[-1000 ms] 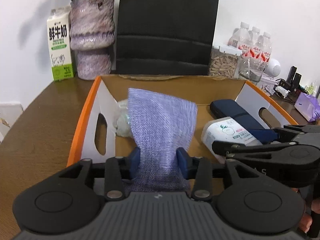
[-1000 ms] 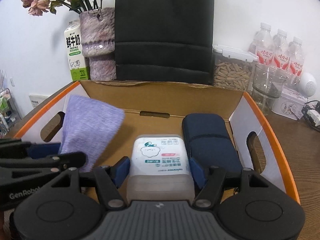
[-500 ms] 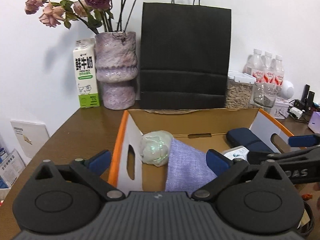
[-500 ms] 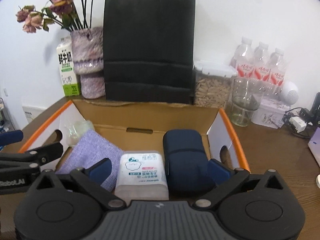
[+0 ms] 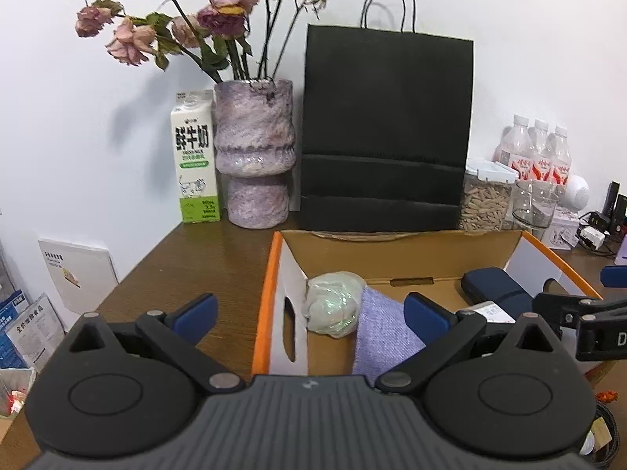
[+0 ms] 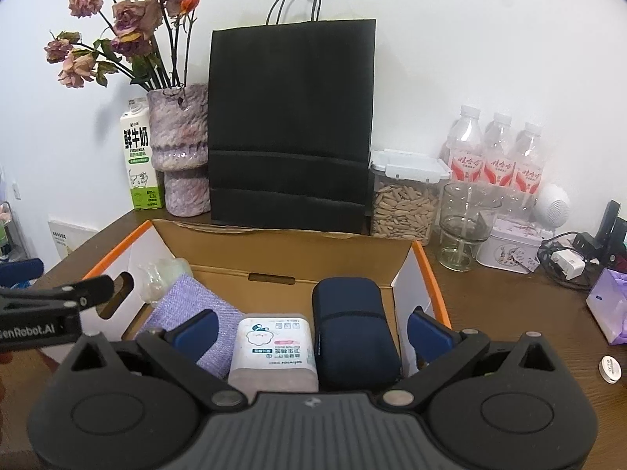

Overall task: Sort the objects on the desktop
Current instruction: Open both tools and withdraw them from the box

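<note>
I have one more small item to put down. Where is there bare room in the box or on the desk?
In the cardboard box, bare floor lies behind the wipes pack, between the purple cloth and navy case. Bare desk lies left of the box, before the milk carton. The back right corner is crowded.

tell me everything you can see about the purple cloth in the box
The purple cloth is a lavender woven fabric with a fine grid texture, folded flat. It lies slanted in the left part of the cardboard box, beside a white wipes pack, its far end at a pale crinkled bundle. Neither gripper touches it.
</note>
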A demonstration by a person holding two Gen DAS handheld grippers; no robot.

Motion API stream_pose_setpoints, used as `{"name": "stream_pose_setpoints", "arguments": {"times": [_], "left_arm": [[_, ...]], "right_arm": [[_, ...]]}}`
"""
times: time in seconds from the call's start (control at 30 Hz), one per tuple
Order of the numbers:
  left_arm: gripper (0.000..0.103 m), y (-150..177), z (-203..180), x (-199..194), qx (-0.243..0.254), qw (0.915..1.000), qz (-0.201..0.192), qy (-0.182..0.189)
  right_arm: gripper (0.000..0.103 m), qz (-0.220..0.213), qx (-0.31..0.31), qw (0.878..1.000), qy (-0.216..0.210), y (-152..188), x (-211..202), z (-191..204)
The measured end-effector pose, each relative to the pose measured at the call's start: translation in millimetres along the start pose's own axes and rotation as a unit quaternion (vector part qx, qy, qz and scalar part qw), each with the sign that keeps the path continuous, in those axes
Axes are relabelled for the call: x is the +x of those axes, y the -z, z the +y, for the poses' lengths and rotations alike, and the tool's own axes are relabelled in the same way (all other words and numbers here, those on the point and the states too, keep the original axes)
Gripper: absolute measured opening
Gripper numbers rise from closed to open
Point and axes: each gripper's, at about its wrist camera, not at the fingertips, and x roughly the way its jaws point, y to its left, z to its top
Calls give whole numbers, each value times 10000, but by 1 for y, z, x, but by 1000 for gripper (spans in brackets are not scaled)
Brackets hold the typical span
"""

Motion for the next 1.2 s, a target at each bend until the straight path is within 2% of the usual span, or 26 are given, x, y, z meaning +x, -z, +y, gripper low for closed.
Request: {"name": "stream_pose_setpoints", "arguments": {"times": [0.37, 0.67, 0.93, 1.2], "left_arm": [[103, -9, 12, -38, 31, 9994, -338, -78], [103, 3, 13, -75, 212, 9990, -404, -18], [103, 26, 14, -100, 356, 9989, -303, 67], [103, 56, 15, -112, 570, 9983, -1, 132]], "right_arm": [[103, -315, -140, 9994, -4, 0, -42, 0], [103, -412, -236, 9989, 0, 14, -86, 5], [103, -177, -322, 9993, -104, 45, -111, 14], [103, 209, -388, 9988, -206, 76, -119, 26]]}}
